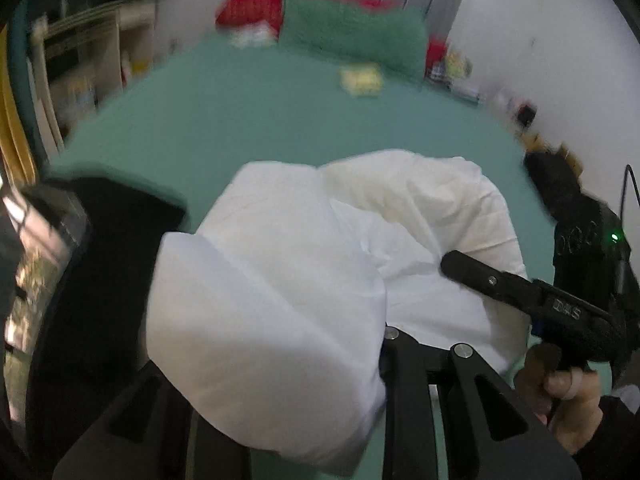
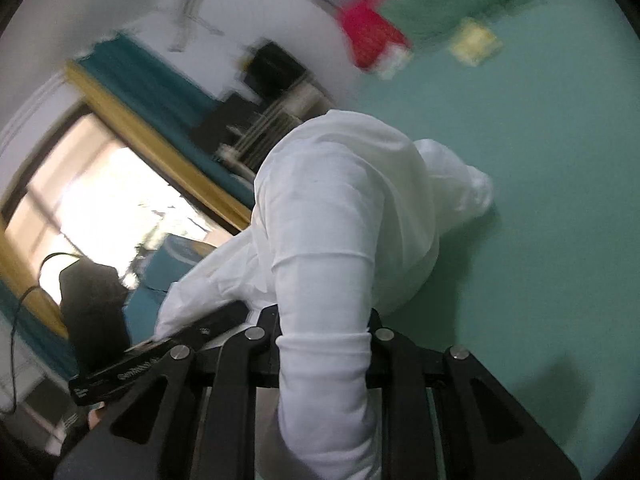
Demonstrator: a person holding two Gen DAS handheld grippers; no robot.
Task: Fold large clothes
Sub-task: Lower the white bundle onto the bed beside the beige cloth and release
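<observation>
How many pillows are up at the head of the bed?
2 show: a green pillow in front, and a red pillow behind it, sticking out at both ends. More may be hidden behind.

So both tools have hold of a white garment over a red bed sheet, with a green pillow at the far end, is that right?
Not quite: the bed sheet is teal green, not red, as the left wrist view shows. Red appears only at the far end, around the green pillow. The left tool and right tool do each grip the white garment.
</observation>
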